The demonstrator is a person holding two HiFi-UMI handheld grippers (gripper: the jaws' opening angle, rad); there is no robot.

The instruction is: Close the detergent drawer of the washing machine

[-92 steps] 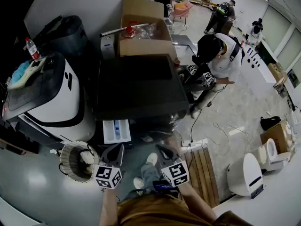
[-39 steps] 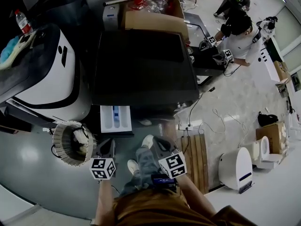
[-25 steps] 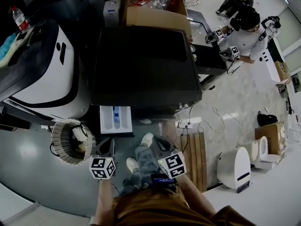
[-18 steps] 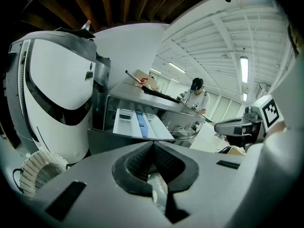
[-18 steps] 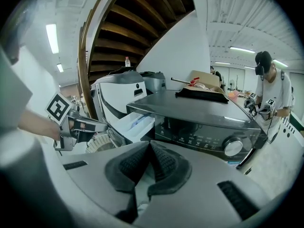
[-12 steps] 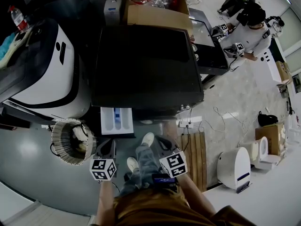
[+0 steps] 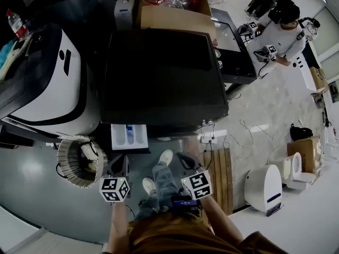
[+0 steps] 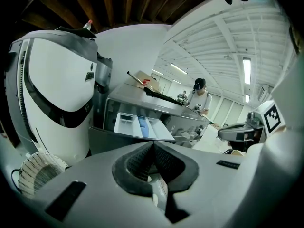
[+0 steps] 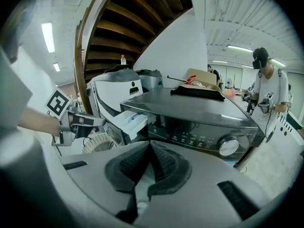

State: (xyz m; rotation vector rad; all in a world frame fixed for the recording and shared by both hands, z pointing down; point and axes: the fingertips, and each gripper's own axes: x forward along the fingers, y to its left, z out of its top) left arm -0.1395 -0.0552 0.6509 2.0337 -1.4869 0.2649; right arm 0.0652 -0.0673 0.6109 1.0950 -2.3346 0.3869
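Observation:
The dark washing machine [image 7: 164,78] fills the middle of the head view. Its white detergent drawer [image 7: 128,136], with a blue insert, sticks out of the front at the upper left. My left gripper [image 7: 121,162] hangs just below the drawer, apart from it and shut on nothing. My right gripper [image 7: 184,157] is level with it further right, also shut and empty. The left gripper view shows the drawer [image 8: 142,126] ahead of the touching pads of my left gripper [image 8: 153,145]. In the right gripper view, the drawer [image 9: 130,120] lies left of the control panel and its knob [image 9: 228,146], beyond my right gripper [image 9: 150,145].
A white and black machine [image 7: 47,83] stands to the left, with a wicker basket [image 7: 79,160] at its foot. A cardboard box [image 7: 169,9] sits behind the washer. A wooden pallet [image 7: 222,179], a power strip [image 7: 209,139] and a white appliance [image 7: 265,187] lie at the right. A person [image 7: 280,30] works at far right.
The head view has shifted slightly, so the drawer shows a little shorter under the washer's top edge. Both grippers keep their places below it, shut. The person at far right has moved.

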